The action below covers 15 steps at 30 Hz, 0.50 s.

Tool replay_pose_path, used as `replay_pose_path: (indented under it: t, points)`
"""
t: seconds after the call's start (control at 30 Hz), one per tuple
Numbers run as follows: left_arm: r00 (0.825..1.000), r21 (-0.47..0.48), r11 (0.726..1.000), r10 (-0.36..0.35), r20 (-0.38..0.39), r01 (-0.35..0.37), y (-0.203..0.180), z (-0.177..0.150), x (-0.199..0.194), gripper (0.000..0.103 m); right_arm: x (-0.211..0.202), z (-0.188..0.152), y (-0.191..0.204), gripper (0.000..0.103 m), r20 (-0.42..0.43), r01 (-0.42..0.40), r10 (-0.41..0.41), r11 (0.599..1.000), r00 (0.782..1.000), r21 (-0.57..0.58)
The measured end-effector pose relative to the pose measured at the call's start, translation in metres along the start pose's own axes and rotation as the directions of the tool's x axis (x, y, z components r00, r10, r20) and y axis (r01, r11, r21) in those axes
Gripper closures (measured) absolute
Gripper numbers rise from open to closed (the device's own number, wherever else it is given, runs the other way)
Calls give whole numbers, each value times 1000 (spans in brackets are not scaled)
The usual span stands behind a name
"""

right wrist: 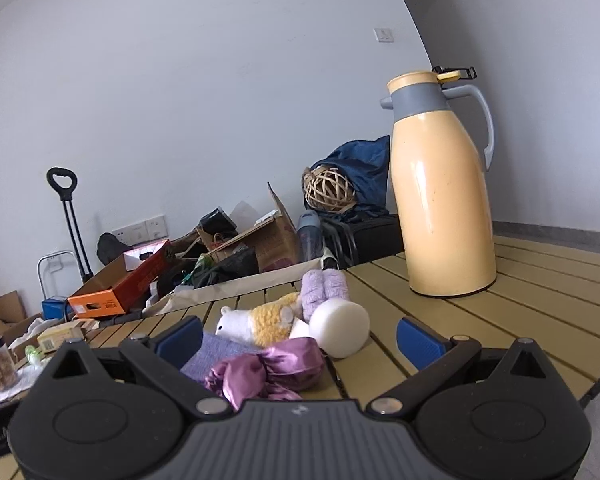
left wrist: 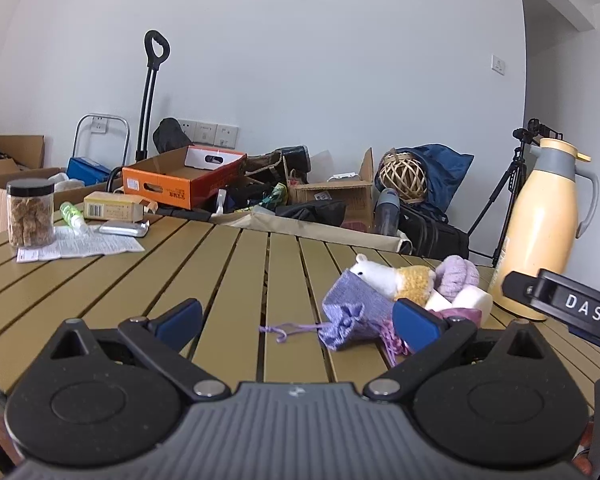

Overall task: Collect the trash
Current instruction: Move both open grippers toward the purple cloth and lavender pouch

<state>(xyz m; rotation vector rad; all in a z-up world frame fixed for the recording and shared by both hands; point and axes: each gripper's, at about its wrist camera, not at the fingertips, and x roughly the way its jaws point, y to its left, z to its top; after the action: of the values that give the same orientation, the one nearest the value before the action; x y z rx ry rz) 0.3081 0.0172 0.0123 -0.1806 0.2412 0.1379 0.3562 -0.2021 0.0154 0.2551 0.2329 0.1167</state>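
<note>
At the far left of the slatted wooden table [left wrist: 236,264] lie a printed paper sheet [left wrist: 80,246], a silver foil pack [left wrist: 124,228], a small green tube [left wrist: 71,214] and a cardboard carton [left wrist: 112,205]. Closer in sits a pile: a lilac drawstring pouch [left wrist: 354,312], a white-and-yellow plush toy [right wrist: 260,322], a purple knit piece [right wrist: 326,290], a white foam cylinder [right wrist: 342,330] and a shiny purple pouch [right wrist: 276,368]. My left gripper [left wrist: 298,318] hovers open just left of the pile. My right gripper [right wrist: 300,338] is open, its fingers on either side of the pile, touching nothing.
A tall yellow thermos jug [right wrist: 440,200] stands on the table to the right of the pile. A clear jar of snacks [left wrist: 30,212] stands at the far left. Boxes, bags, a wicker ball [left wrist: 404,178] and a tripod [left wrist: 508,192] clutter the floor behind.
</note>
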Motion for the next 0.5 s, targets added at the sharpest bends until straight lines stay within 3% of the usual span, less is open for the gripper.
replay_pose_path:
  t: [0.2, 0.5]
  points:
    - [1000, -25, 1000, 17, 3, -17, 9, 14, 19, 0, 24, 2, 13, 0, -20, -24, 24, 1000, 1000, 3]
    - [999, -4, 999, 50, -22, -50, 24, 17, 41, 0, 87, -4, 26, 0, -183, 12, -13, 1000, 983, -5]
